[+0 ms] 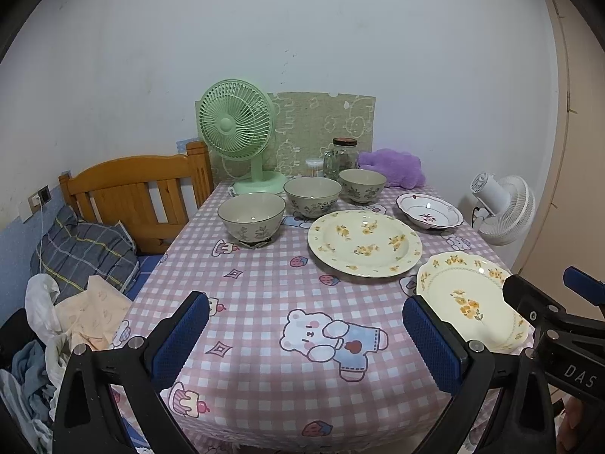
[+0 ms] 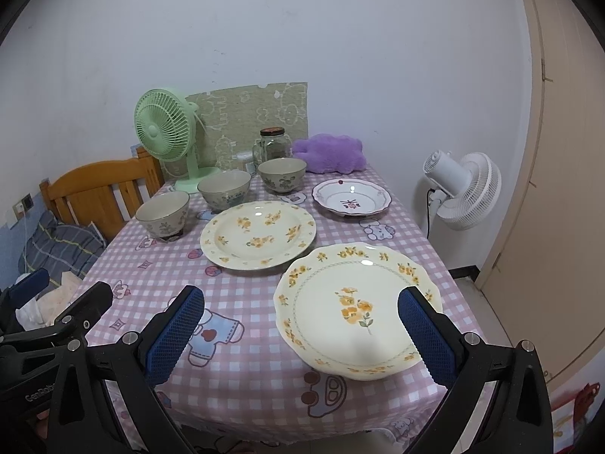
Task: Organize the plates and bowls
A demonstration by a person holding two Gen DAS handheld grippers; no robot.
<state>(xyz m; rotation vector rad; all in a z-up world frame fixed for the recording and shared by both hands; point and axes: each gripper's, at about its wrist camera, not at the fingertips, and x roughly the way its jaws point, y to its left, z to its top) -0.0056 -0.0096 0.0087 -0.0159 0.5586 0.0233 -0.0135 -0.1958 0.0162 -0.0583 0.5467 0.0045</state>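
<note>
Three grey floral bowls stand in a row on the pink checked table: left, middle, right. A large yellow-flowered plate lies mid-table, a small white plate with a purple motif behind it, and a scalloped yellow-flowered plate at the near right. My left gripper is open and empty above the table's near edge. My right gripper is open and empty, hovering at the near side of the scalloped plate.
A green fan, a glass jar and a purple plush stand at the back. A wooden bed frame with bedding is left. A white fan and a door are right.
</note>
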